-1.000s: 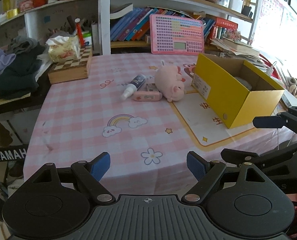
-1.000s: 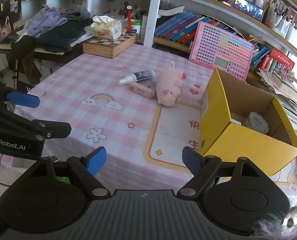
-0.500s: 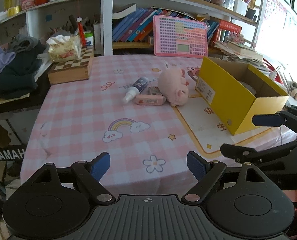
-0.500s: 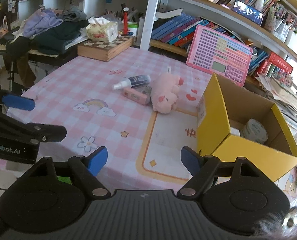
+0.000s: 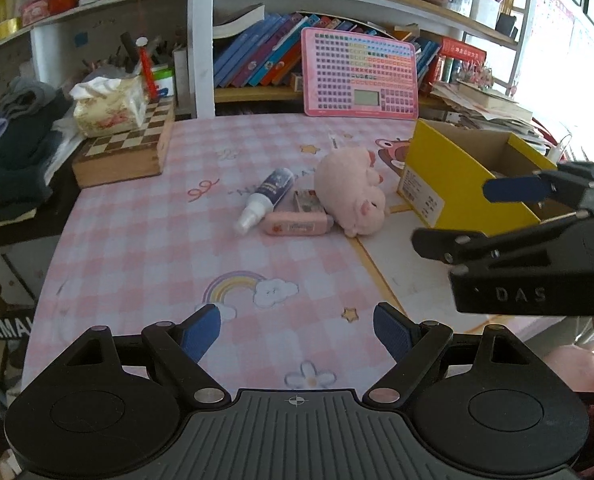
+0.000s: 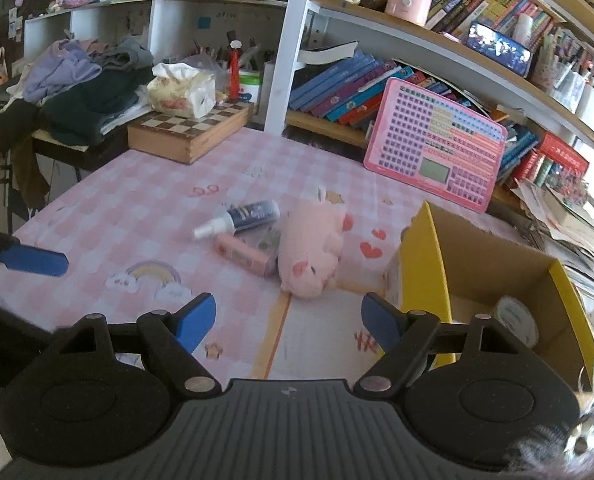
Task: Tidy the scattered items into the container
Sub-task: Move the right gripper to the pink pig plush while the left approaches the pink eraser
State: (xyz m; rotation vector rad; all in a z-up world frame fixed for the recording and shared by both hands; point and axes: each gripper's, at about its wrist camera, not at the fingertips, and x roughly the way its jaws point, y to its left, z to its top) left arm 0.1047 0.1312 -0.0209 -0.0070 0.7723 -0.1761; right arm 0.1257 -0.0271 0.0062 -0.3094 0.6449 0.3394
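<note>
Both the left hand-held gripper [image 5: 295, 332] and the right hand-held gripper [image 6: 288, 320] are held wide and empty above the near edge of the pink checked surface [image 5: 145, 248]. At mid-surface a spray bottle [image 5: 265, 199], a pink case [image 5: 298, 225] and a plush pig [image 5: 353, 192] are clustered, just left of the yellow box [image 5: 449, 184]. Behind, crowded bookshelves [image 6: 377, 80] are seen.

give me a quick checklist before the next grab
1. Left gripper jaws open, nothing between them: ok.
2. Right gripper jaws open, nothing between them: ok.
3. Pig, bottle and pink case lie on the cloth, not yet boxed: not ok.
4. Clear grasp: the three crowd together, case against pig: not ok.
5. Box open with room beside the tape roll: ok.
6. Small item behind the case: cannot tell.
</note>
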